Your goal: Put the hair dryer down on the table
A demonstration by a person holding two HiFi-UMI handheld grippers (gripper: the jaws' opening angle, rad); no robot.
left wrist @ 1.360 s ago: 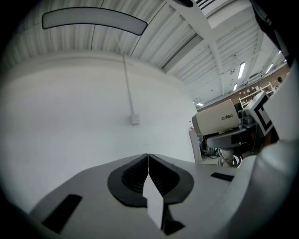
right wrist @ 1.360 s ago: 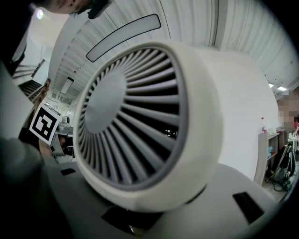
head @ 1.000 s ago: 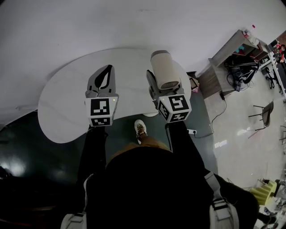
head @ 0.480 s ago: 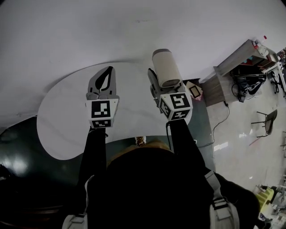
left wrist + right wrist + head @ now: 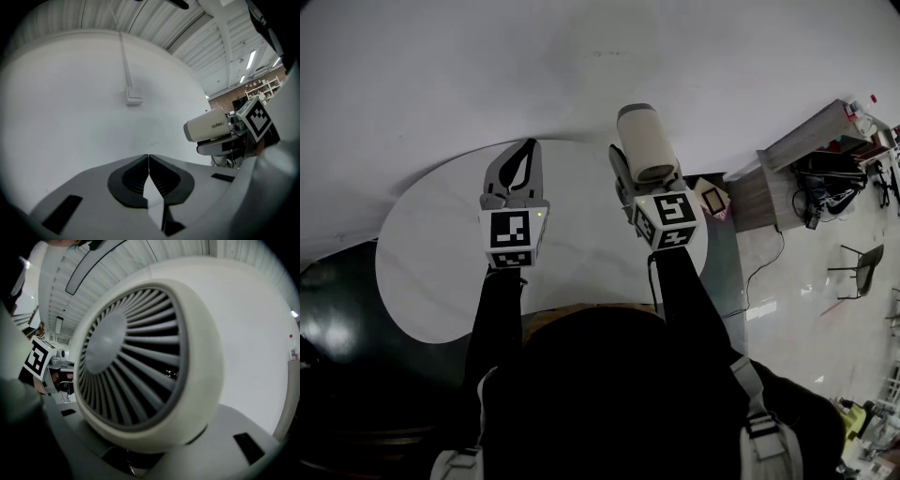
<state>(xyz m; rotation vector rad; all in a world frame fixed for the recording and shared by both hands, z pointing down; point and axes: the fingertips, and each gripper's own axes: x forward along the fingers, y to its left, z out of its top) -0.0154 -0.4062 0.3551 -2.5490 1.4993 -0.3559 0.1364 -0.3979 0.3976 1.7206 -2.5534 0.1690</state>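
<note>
White table [image 5: 431, 253] sits below me. Dryer [image 5: 645, 145] clamped in my right tongs [image 5: 623, 178], barrel pointing far, seemingly over the table's far right edge. Left tongs [image 5: 523, 155] closed, empty, just left.

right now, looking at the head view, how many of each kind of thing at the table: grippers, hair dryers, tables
grippers: 2 (left gripper, right gripper)
hair dryer: 1
white table: 1
total: 4
</note>
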